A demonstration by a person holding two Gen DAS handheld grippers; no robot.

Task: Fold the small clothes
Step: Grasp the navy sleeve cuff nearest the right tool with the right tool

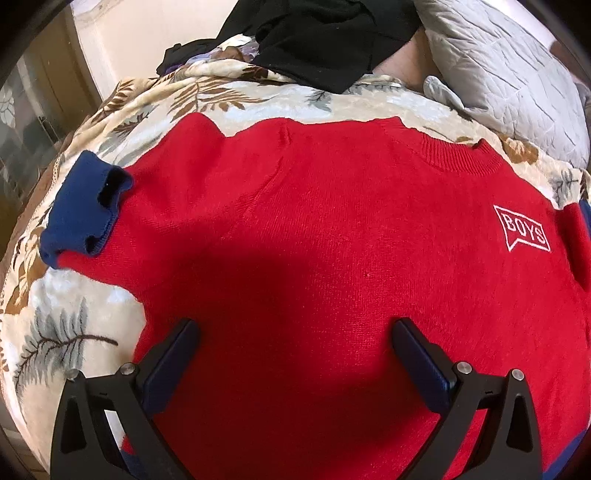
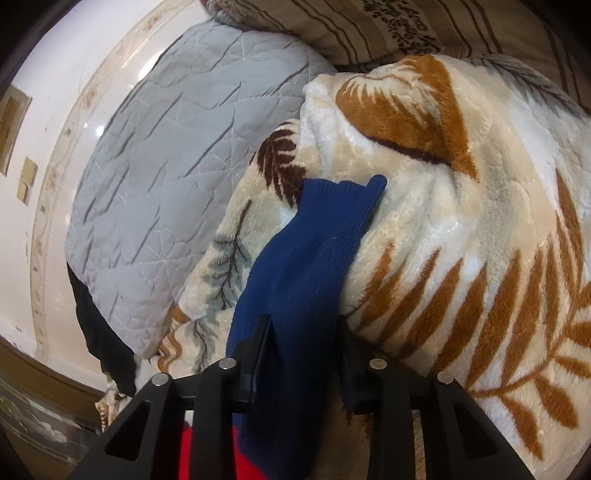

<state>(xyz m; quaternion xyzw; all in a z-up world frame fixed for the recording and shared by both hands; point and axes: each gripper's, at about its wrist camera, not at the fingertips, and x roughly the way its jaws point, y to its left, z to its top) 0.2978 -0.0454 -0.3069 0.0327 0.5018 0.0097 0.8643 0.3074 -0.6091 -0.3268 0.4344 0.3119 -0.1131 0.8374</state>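
Observation:
A small red sweater (image 1: 332,229) lies flat, front up, on a leaf-patterned blanket (image 1: 74,314). It has a white "BOYS" badge (image 1: 522,234) and a blue cuff (image 1: 85,214) on the sleeve at the left. My left gripper (image 1: 295,328) hovers open over the sweater's lower body, with nothing between its fingers. In the right wrist view my right gripper (image 2: 303,332) is shut on the other sleeve's blue cuff (image 2: 314,258), which sticks out forward past the fingertips. A bit of red sleeve (image 2: 207,454) shows below the jaws.
A heap of black clothes (image 1: 314,40) lies at the back of the bed. A grey quilted pillow (image 1: 498,74) sits at the back right, also seen as the grey pillow (image 2: 166,166). A striped cushion (image 2: 406,29) lies above the bunched blanket (image 2: 461,221).

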